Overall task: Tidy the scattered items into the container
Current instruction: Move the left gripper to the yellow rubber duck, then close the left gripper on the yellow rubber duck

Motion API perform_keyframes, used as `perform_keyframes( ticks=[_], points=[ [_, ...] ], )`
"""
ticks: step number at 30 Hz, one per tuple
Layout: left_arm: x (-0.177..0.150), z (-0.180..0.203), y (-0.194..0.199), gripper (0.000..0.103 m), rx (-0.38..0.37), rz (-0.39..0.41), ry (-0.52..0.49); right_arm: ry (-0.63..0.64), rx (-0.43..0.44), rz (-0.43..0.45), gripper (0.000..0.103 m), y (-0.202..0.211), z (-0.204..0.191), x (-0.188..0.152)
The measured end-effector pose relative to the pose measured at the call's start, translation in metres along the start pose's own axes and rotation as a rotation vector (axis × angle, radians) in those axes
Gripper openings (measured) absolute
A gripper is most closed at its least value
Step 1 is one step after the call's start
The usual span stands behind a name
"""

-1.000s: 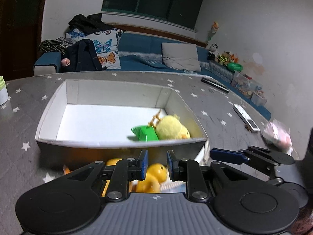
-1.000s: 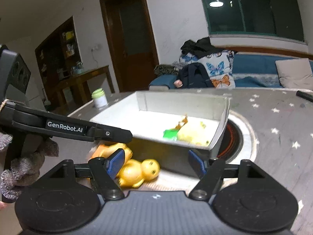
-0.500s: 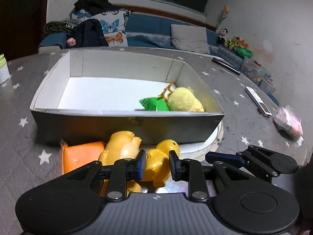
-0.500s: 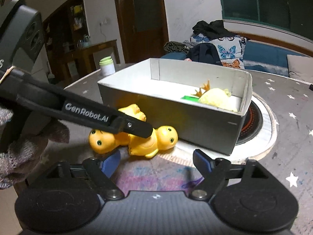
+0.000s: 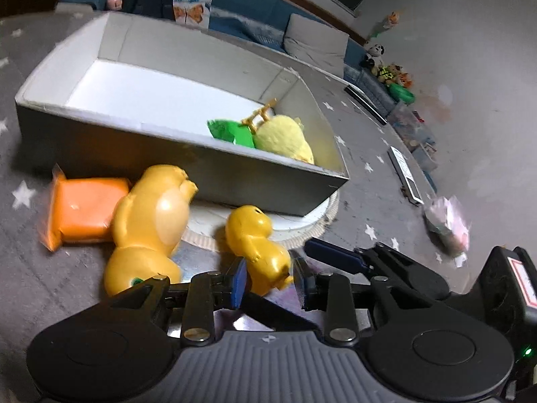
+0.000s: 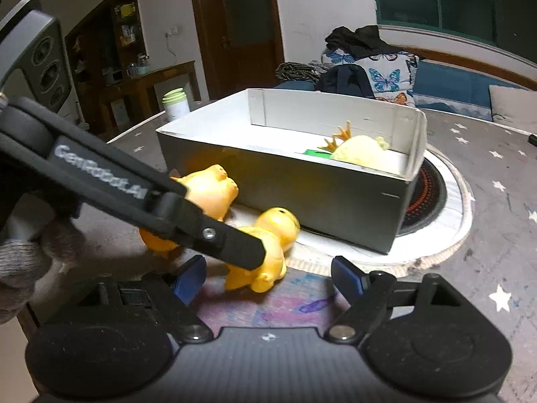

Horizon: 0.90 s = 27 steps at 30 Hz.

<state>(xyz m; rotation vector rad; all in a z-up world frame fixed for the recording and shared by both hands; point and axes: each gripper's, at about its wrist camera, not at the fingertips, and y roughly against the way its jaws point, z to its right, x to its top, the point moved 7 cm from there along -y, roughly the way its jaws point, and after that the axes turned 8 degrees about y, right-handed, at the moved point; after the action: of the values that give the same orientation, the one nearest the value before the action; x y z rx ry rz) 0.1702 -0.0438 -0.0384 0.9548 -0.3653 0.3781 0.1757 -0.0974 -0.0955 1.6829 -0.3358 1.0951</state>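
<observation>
Yellow rubber duck [image 5: 258, 248] lies on the star-patterned worktop [image 5: 369, 181] just outside the near wall of a white cardboard box [image 5: 188, 164], its body between the parted blue pads of the left hand-held gripper [image 5: 270, 283], which has not clamped it. A larger yellow toy [image 5: 151, 221] rests beside it, touching an orange packet [image 5: 80, 211]. Inside the box, a yellow plush [image 5: 285, 137] and green packet [image 5: 231, 132] sit against the right-hand wall. The right hand-held gripper [image 6: 268, 277] hovers nearby, spread wide and empty.
</observation>
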Motion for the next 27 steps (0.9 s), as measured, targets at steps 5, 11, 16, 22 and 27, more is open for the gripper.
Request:
perform_keyframes(
  ticks=[5,11,16,22,27],
  points=[
    [0.009,-0.003,0.007,0.033,0.021,0.046,0.005,-0.004,0.001,-0.003,0.083,0.001,0.002,-0.001],
    [0.016,0.000,-0.005,0.033,0.052,0.049,-0.005,0.016,0.018,-0.008,0.083,-0.002,-0.007,0.000],
    [0.016,0.007,-0.010,0.033,0.066,0.049,-0.066,0.022,0.028,-0.011,0.077,-0.005,-0.009,0.000],
    [0.020,0.010,-0.019,0.034,0.087,0.027,-0.066,0.014,0.036,-0.015,0.072,-0.008,-0.009,0.000],
    [0.020,0.014,-0.027,0.035,0.136,0.006,-0.085,0.013,0.037,-0.012,0.069,-0.009,-0.009,0.000]
  ],
)
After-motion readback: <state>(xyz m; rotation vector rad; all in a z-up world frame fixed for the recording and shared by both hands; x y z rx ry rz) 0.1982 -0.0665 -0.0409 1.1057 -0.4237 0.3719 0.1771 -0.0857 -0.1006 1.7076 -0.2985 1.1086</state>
